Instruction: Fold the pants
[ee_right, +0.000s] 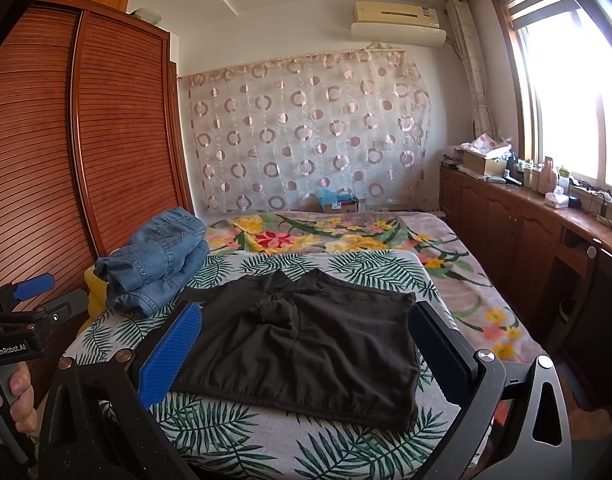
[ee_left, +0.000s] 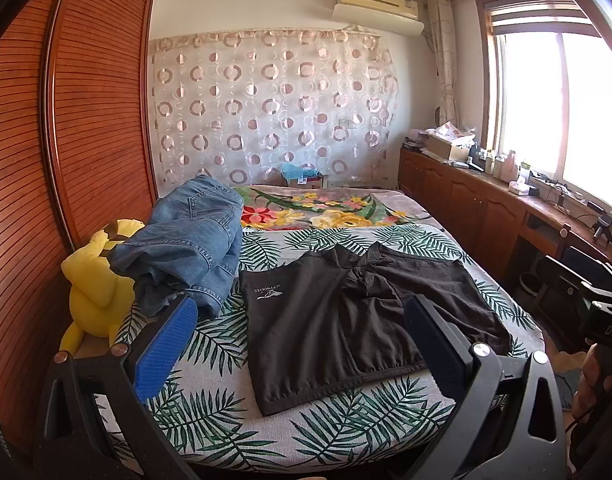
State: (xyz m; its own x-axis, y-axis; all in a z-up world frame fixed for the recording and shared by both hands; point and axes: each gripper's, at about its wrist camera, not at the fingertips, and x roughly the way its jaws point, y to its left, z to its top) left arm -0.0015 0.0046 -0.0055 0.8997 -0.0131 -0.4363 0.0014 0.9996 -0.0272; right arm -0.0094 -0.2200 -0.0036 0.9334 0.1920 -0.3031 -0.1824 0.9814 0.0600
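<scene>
Black pants [ee_left: 338,316]; left tool [ee_right: 9,320] reads "GenRobot.AI"

bed [ee_left: 209,408]: black pants [ee_left: 346,320], jeans [ee_left: 193,248]

"GenRobot.AI" on left gripper [ee_right: 23,288]

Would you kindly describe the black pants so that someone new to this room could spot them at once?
Start at the bed with the palm-leaf cover, beside the slatted wooden wardrobe. Spread flat across the middle of that cover lie the black pants. Unlike the blue jeans piled to their left by the yellow plush toy, they are dark, laid out flat, and carry a small white logo.
</scene>
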